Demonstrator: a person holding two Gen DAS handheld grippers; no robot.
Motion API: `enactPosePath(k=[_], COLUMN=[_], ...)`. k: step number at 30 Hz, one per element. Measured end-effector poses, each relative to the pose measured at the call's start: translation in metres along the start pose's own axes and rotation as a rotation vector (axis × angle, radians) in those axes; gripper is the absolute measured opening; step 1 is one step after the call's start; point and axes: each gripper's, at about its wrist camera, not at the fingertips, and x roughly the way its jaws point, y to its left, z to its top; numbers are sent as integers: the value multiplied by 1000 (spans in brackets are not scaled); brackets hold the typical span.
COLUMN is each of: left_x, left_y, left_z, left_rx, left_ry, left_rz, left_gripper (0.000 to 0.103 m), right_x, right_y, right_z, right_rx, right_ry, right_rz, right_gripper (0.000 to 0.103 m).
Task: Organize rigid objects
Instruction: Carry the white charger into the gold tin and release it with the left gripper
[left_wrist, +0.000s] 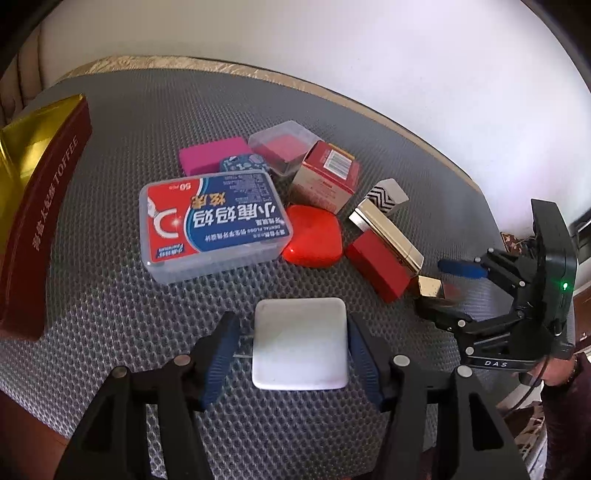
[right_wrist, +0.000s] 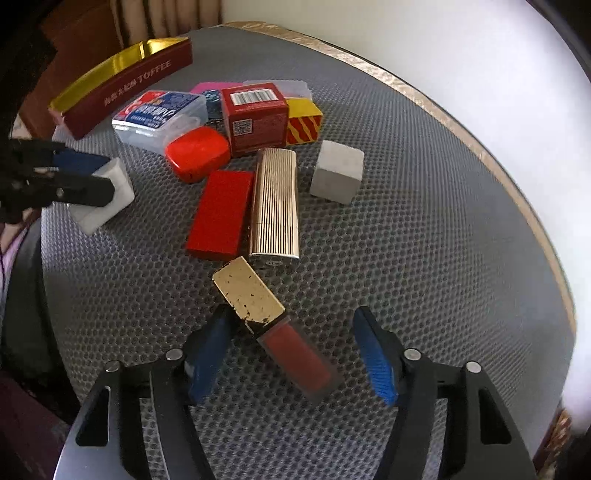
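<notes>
here the white square case (left_wrist: 300, 343) lies flat on the grey honeycomb surface (left_wrist: 147, 314), between the blue pads of the left gripper (left_wrist: 295, 354). its jaws stand about half open around the case; the right pad looks to touch the case's edge, a thin gap shows at the left pad, and whether it is truly gripped i cannot tell. in the right wrist view the same case (right_wrist: 107, 195) sits at the left, under that gripper's fingers.

the lipstick with a gold cap and red tube (right_wrist: 273, 325) lies at a slant between the jaws of the right gripper (right_wrist: 295, 354), which are part open; the pads stand clear of it, one close by the cap and the other well apart.

just beyond it lie a ribbed gold case (right_wrist: 275, 203) and a red box (right_wrist: 221, 214) side by side. farther off sit a red rounded case (right_wrist: 195, 153), a dental floss box (left_wrist: 214, 225), a red carton with a barcode (right_wrist: 255, 114), a grey cube (right_wrist: 336, 177) and a long toffee box (right_wrist: 122, 85).
</notes>
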Motion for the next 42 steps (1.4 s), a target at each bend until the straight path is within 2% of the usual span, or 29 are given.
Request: enactPosePath(k=[2, 4, 6, 8, 12, 21, 25, 28, 30, 35, 42], left_x=[-1, -2, -5, -9, -22, -91, -127, -149, -154, -139, -107], left_y=[2, -2, -8, -7, 0, 15, 40, 73, 100, 171, 224], left_z=[-2, -3, -5, -6, -5, 15, 35, 54, 70, 103, 128], left_rx=[8, 43, 80, 75, 28, -2, -23, -50, -58, -118, -148], left_ry=[-16, -21, -31, -36, -54, -174, -228, -260, -264, -242, -202], left_rz=[-22, -3, 20, 4, -29, -3, 55, 157, 254, 406, 470], left_gripper=[52, 52, 51, 51, 51, 51, 51, 51, 51, 51, 51], right_x=[-1, -5, -11, -15, -13, -36, -48, -51, -48, -37, -36], right_y=[2, 6, 15, 19, 14, -5, -8, -8, -6, 1, 1], right_z=[-3, -7, -17, -22, -29, -70, -86, -90, -84, -75, -67], right_rx=[27, 42, 48, 58, 129, 300, 354, 388, 416, 465, 502], right_ry=[-9, -15, -19, -19, -38, -98, -133, -159, -175, -186, -188], right_rz=[1, -9, -29, -39, -19, 75, 121, 144, 167, 198, 205], right_gripper=[51, 41, 24, 18, 18, 18, 18, 18, 18, 18, 18])
